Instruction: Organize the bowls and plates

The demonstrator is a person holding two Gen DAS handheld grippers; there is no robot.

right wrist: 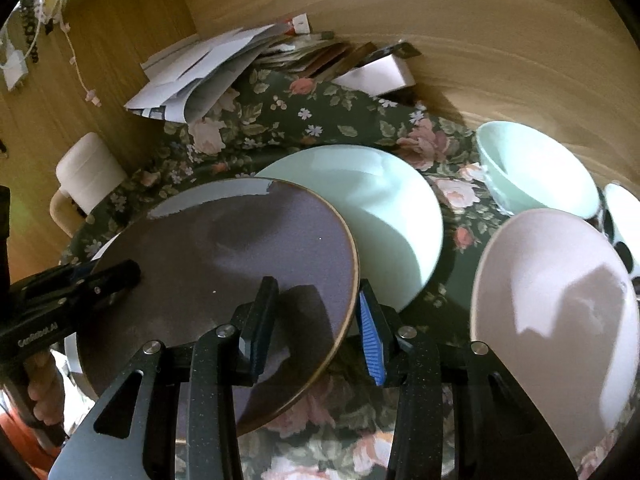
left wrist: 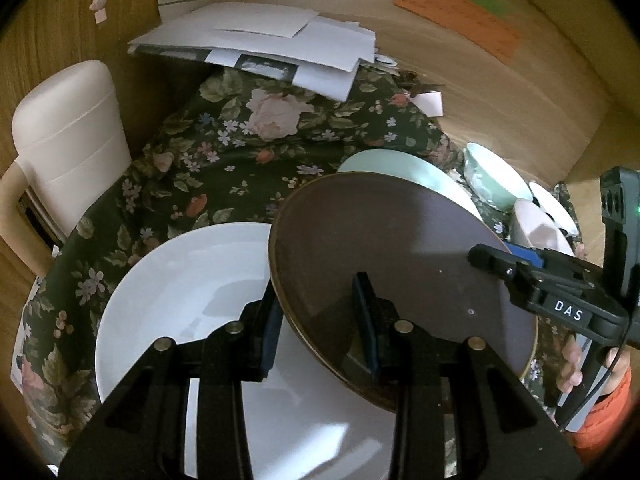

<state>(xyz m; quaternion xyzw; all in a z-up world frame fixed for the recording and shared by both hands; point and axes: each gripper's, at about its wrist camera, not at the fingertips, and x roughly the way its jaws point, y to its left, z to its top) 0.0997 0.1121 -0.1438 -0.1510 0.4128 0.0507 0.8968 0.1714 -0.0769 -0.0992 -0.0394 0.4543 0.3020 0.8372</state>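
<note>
A dark brown plate point(left wrist: 400, 264) with a thin gold rim is held tilted above the floral cloth; it also shows in the right wrist view point(right wrist: 224, 264). My left gripper point(left wrist: 320, 328) straddles its left edge, one finger under, one on top. My right gripper point(right wrist: 316, 328) straddles its right edge with a visible gap to the blue pad point(right wrist: 370, 336); it also shows in the left wrist view point(left wrist: 504, 264). A white plate point(left wrist: 188, 300) lies below. A mint plate point(right wrist: 372, 208), a mint bowl point(right wrist: 532, 168) and a pink bowl point(right wrist: 560, 292) sit to the right.
A floral tablecloth point(left wrist: 224, 152) covers the table. A pile of papers and envelopes point(left wrist: 264, 44) lies at the back against the wooden wall. A cream jug with a handle point(left wrist: 68, 148) stands at the left. A spotted black-and-white dish point(right wrist: 624, 220) is at the far right.
</note>
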